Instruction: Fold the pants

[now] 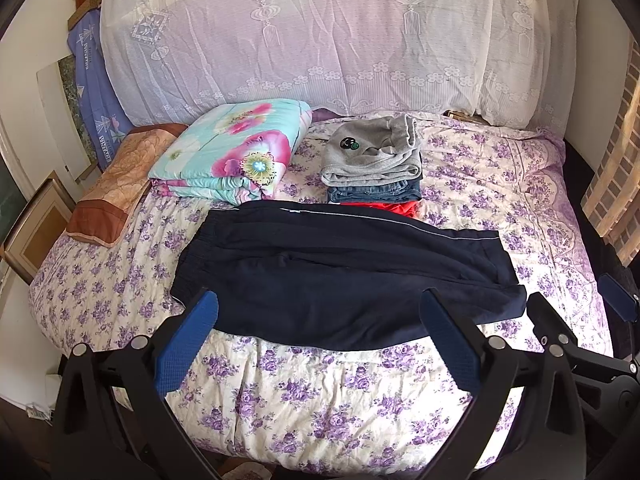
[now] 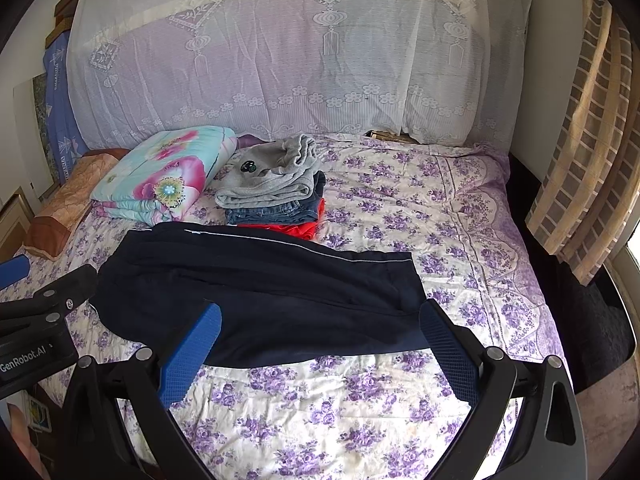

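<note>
Dark navy pants [image 1: 340, 272] lie flat across the floral bedspread, folded lengthwise, waistband to the left and leg ends to the right, with a thin light stripe along the far edge. They also show in the right wrist view [image 2: 264, 292]. My left gripper [image 1: 320, 312] is open and empty, above the pants' near edge. My right gripper [image 2: 320, 324] is open and empty, over the pants' near right part. The right gripper shows at the right edge of the left wrist view [image 1: 580, 304].
A stack of folded clothes [image 1: 374, 160], grey on top, then denim, then red, sits just behind the pants. A folded floral quilt [image 1: 236, 148] and an orange pillow [image 1: 116, 184] lie at the back left. The lace-covered headboard [image 1: 320, 32] stands behind. The curtain [image 2: 584, 152] hangs at right.
</note>
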Motion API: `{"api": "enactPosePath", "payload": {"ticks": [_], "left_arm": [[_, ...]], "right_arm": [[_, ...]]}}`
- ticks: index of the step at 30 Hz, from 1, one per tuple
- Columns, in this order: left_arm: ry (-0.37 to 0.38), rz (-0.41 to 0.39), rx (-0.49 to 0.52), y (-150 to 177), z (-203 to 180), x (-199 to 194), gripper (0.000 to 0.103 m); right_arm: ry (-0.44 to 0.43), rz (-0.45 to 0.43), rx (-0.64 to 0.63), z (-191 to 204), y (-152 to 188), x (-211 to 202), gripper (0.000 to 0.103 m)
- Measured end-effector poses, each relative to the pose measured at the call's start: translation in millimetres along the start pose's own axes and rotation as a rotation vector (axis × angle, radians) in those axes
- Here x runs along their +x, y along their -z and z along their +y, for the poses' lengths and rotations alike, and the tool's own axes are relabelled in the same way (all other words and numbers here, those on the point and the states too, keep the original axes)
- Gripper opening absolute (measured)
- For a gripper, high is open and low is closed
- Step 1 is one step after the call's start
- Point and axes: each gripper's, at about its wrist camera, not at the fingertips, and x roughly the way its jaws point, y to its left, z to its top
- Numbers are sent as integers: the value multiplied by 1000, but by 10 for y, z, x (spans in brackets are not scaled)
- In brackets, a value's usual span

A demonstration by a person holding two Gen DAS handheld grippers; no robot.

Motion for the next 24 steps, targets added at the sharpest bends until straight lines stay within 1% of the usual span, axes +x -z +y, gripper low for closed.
{"api": "enactPosePath", "payload": {"ticks": [24], "left_arm": [[3,0,2,-10,-4,-23,98]], "right_arm": [[0,1,1,-2,-28,4,99]]}}
